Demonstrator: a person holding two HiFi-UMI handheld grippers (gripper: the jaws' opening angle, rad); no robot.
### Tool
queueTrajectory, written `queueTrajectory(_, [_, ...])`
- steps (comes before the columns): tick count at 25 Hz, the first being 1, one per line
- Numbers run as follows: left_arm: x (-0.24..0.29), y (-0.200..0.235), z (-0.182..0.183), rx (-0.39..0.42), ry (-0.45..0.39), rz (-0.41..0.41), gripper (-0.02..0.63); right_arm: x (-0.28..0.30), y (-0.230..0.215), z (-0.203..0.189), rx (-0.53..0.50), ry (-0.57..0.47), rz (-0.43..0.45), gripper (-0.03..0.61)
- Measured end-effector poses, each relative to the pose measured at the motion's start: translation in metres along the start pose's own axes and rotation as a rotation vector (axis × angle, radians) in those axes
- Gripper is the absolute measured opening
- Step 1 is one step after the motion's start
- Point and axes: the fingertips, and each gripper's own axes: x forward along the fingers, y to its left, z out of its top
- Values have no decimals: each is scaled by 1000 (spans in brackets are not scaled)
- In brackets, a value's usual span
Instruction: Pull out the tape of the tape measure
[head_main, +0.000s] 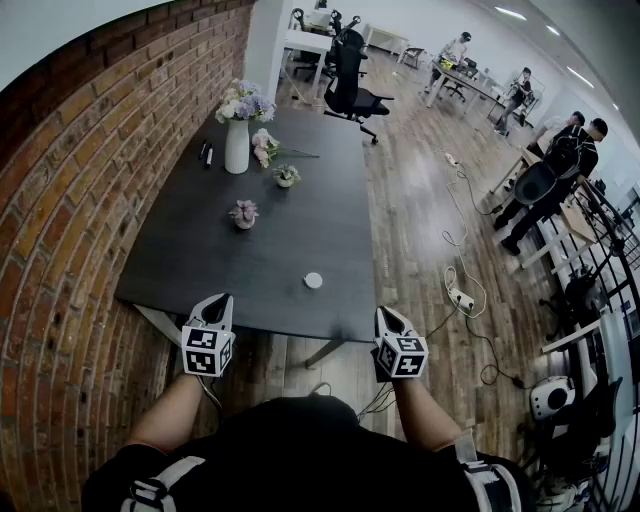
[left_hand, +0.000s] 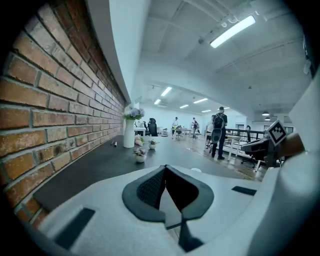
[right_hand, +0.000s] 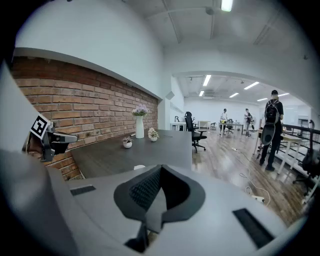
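Observation:
The tape measure (head_main: 313, 280) is a small round white disc lying on the dark table (head_main: 200, 265), near its front edge. It shows low and small in the left gripper view (left_hand: 196, 170) and in the right gripper view (right_hand: 139, 167). My left gripper (head_main: 221, 301) hovers at the table's front left edge, jaws shut with nothing between them (left_hand: 165, 168). My right gripper (head_main: 386, 313) is held just off the front right corner, also shut and empty (right_hand: 160, 168). Both are short of the tape measure, one to each side.
A white vase of flowers (head_main: 237, 140), a loose flower bunch (head_main: 265, 147) and two small flower pots (head_main: 244, 214) (head_main: 286, 177) stand farther back on the table. A brick wall (head_main: 70, 200) runs along the left. A black office chair (head_main: 350, 85) is behind; a power strip (head_main: 462, 297) and several people are at the right.

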Motion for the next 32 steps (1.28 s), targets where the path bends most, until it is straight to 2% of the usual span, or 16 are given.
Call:
queueTrajectory(13, [-22, 20, -11, -17, 17, 29, 9, 5, 30, 6, -6, -5, 48, -3])
queueTrajectory(26, [-20, 12, -17, -21, 33, 7, 9, 6, 46, -1, -14, -12, 130, -2])
queueTrajectory(32, [-8, 3, -25, -19, 69, -16, 9, 25, 50, -13, -4, 34, 154, 11])
